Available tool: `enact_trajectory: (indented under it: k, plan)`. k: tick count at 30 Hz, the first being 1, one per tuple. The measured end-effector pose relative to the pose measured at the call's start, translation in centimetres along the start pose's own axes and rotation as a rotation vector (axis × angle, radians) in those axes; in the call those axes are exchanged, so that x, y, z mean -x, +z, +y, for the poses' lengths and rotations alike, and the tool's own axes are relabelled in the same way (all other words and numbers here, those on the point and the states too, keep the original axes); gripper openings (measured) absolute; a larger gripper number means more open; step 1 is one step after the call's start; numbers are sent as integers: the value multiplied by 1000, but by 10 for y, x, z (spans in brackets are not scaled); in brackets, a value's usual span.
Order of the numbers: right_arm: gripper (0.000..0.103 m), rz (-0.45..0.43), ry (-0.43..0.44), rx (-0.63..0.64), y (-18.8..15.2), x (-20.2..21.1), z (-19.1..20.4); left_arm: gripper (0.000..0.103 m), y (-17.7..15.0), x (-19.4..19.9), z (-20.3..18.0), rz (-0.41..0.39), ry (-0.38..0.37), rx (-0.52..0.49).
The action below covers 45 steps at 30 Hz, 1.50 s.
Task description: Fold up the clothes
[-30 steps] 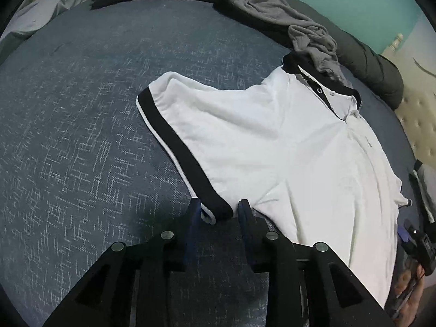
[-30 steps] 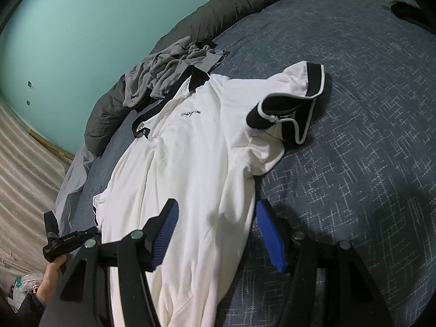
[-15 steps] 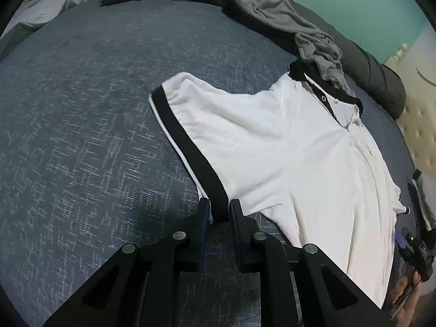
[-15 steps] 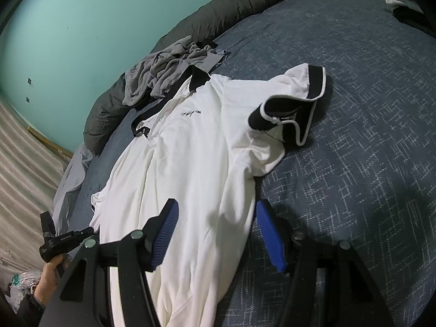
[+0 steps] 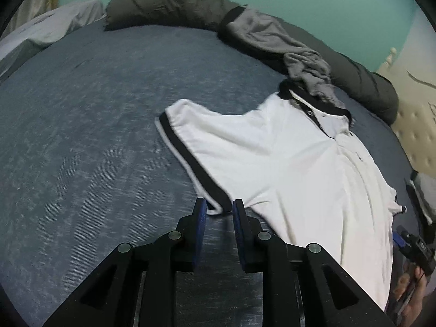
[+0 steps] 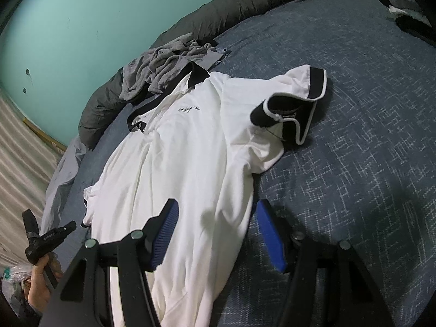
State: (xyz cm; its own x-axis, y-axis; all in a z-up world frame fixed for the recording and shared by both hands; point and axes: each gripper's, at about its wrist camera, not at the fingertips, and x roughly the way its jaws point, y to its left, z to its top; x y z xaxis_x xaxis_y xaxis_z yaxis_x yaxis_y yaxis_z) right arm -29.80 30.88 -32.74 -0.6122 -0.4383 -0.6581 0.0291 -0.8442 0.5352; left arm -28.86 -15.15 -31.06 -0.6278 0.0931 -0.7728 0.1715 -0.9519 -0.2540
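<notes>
White polo (image 5: 294, 169) with black collar and cuffs, spread face up mid-bed (image 5: 81, 141), one sleeve flat, other folded over, left gripper (image 5: 218, 207) narrowly parted around flat sleeve's cuff corner, right gripper (image 6: 216, 212) wide over polo's side edge

White short-sleeved polo shirt with black collar and black sleeve cuffs (image 5: 286, 163) (image 6: 190, 158) is lying face-up across the bed, one sleeve lying flat, the other flipping back over itself.

A dark olive duvet (image 5: 169, 5) is bunched along the far edge of the blue patterned bedspread (image 5: 81, 136), against a teal wall (image 6: 81, 13)
</notes>
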Motion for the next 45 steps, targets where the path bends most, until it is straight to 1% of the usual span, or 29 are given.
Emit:
enact_trajectory:
  k: [5, 9, 12, 13, 14, 16, 19, 23, 27, 30, 34, 35, 36, 38, 39, 42, 45]
  plan:
    - [61, -29, -31, 25, -3, 8, 2, 22, -6, -16, -9, -15, -21, -40]
    - [61, -87, -71, 15, 3, 25, -4, 22, -14, -9, -7, -60, -4, -60]
    - [61, -125, -94, -11, 14, 35, -13, 22, -15, -5, -9, -62, -6, -89]
    - [61, -125, -98, -14, 20, 36, -15, 25, -16, -3, -10, -68, -10, -96]
    - [61, -121, -112, -12, 28, 37, -17, 31, -17, -1, -12, -74, -13, -103]
    - [61, -114, -140, -13, 42, 37, -20, 34, -18, -2, -16, -77, -29, -108]
    - [61, -109, -169, -48, 73, 36, -33, 34, -23, -3, -19, -71, -37, -122]
    - [61, -69, -215, -62, 99, 19, -48, 34, -25, -2, -20, -89, -35, -127]
    - [61, -30, -262, -74, 125, 3, -61, 34, -25, -4, -17, -92, -28, -111]
    - [61, -16, -291, -53, 133, -10, -62, 34, -26, -7, -15, -87, -28, -104]
    - [60, -29, -303, -46, 139, -13, -62, 34, -27, -9, -16, -84, -26, -108]
    - [52, -32, -306, -44, 140, -13, -62, 35, -27, -9, -16, -84, -26, -110]
    - [39, -36, -309, -42, 141, -14, -62, 35, -27, -9, -16, -83, -25, -111]
    - [29, -42, -315, -38, 144, -15, -62, 35, -28, -10, -17, -81, -23, -112]
    - [17, -46, -318, -36, 145, -15, -62, 35, -28, -11, -17, -79, -23, -112]
    - [4, -56, -327, -31, 149, -17, -62, 35, -28, -12, -17, -78, -22, -112]
    - [2, -66, -336, -25, 153, -18, -62, 35, -29, -12, -16, -79, -21, -112]
